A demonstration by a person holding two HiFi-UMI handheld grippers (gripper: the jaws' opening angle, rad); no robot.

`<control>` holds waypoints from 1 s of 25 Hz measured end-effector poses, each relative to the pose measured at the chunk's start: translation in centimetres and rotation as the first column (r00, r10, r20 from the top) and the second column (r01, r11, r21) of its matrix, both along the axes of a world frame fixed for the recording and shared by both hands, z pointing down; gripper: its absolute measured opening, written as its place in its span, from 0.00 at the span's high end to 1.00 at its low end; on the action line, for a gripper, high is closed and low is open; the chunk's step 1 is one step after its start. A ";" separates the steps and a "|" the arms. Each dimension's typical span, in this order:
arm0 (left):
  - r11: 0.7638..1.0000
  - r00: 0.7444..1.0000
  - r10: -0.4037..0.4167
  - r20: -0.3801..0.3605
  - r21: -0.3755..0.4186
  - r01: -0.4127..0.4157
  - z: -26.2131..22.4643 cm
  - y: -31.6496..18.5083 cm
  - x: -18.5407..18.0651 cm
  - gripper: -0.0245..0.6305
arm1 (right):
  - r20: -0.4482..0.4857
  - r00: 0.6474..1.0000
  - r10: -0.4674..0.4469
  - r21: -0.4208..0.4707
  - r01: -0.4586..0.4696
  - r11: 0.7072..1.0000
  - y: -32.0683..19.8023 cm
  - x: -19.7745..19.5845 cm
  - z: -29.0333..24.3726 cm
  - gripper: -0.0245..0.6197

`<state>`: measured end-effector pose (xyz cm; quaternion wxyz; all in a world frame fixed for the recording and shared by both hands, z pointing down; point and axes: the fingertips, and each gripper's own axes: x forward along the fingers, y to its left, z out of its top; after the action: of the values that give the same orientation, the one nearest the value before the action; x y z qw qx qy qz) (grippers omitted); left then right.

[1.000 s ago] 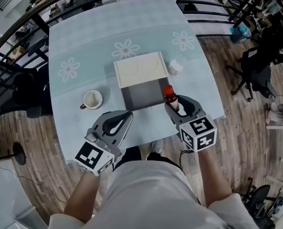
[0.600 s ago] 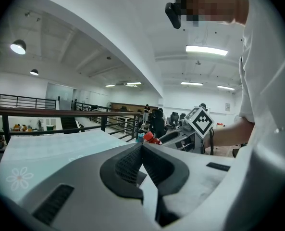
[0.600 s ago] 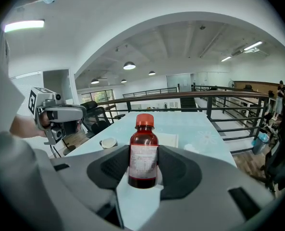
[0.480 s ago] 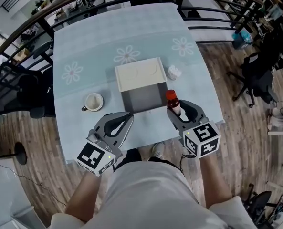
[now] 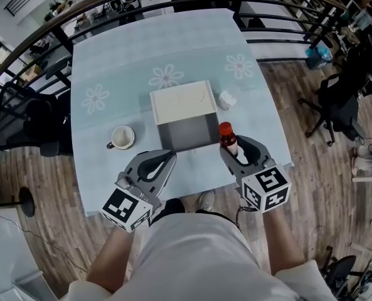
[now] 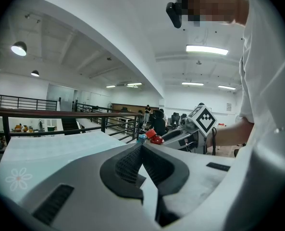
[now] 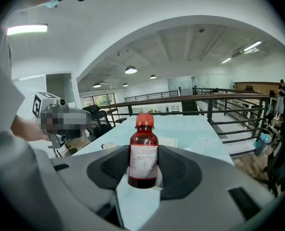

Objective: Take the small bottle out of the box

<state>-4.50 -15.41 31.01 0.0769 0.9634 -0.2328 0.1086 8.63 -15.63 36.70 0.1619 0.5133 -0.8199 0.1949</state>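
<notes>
Beside the grey box point(image 5: 187, 132), near right, the right claw point(image 5: 234, 148) clamps a cylindrical red-capped brown bottle point(image 7: 143, 153); the left claw point(image 6: 141, 150) rests with ribbed pads point(image 6: 126, 165) together.

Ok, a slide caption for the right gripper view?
Right gripper grips the small bottle upright, red cap on top, with the table beyond.

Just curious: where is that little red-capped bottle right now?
The small bottle stands upright between the fingers of the right gripper, just right of the open box in the head view.
</notes>
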 end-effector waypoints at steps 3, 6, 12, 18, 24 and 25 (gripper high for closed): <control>1.000 1.000 0.000 -0.001 -0.003 0.000 0.1 -0.1 0.3 0.93 | 0.005 1.000 -0.004 0.005 0.004 1.000 0.0 0.1 -0.1 0.64; 1.000 1.000 0.002 0.000 -0.006 -0.002 0.2 -0.3 0.4 0.93 | 0.010 1.000 -0.008 0.011 0.008 1.000 -0.2 0.1 -0.2 0.64; 1.000 1.000 0.006 0.002 -0.004 -0.006 0.1 -0.9 0.9 0.93 | 0.018 1.000 -0.013 0.021 0.012 1.000 -0.7 0.2 -0.4 0.64; 1.000 1.000 0.015 0.005 -0.008 -0.015 0.3 -1.3 1.3 0.93 | 0.019 1.000 -0.013 0.025 0.012 1.000 -0.9 0.5 -0.3 0.64; 1.000 1.000 0.018 0.006 -0.012 -0.018 0.4 -1.8 1.7 0.93 | 0.013 1.000 -0.010 0.022 0.010 1.000 -1.3 1.0 -0.2 0.64; 1.000 1.000 0.019 0.006 -0.012 -0.019 0.4 -1.8 1.8 0.93 | 0.013 1.000 -0.010 0.021 0.009 1.000 -1.3 1.0 -0.1 0.64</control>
<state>-2.75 -17.19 31.42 0.0809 0.9647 -0.2234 0.1135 9.65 -16.96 36.58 0.1521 0.5099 -0.8254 0.1887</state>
